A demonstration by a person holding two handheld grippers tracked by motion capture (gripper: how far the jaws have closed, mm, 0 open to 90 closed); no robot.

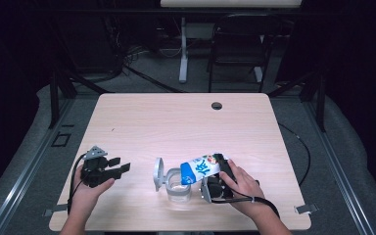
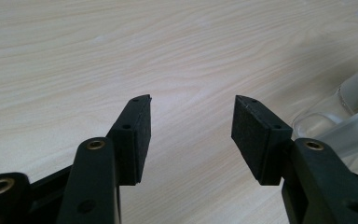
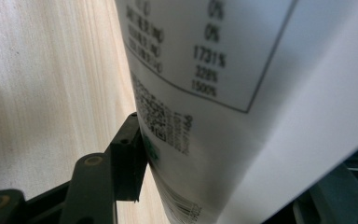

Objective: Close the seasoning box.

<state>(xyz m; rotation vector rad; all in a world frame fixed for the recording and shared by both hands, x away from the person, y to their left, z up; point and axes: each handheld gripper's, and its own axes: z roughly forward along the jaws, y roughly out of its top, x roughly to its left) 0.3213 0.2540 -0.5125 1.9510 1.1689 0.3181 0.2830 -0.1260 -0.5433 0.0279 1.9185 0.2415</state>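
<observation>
A white and blue printed pouch is tipped over a clear plastic container whose lid stands open at its left. My right gripper is shut on the pouch; in the right gripper view the pouch's white back with a nutrition table presses against the left pad. Near the table's front left my left gripper rests open on the wood, nothing between its pads. The container's rim shows at the right edge of the left gripper view.
The light wooden table has a cable hole near its far edge. Behind the table stand a dark chair and a white table leg. A black cable hangs off the right side.
</observation>
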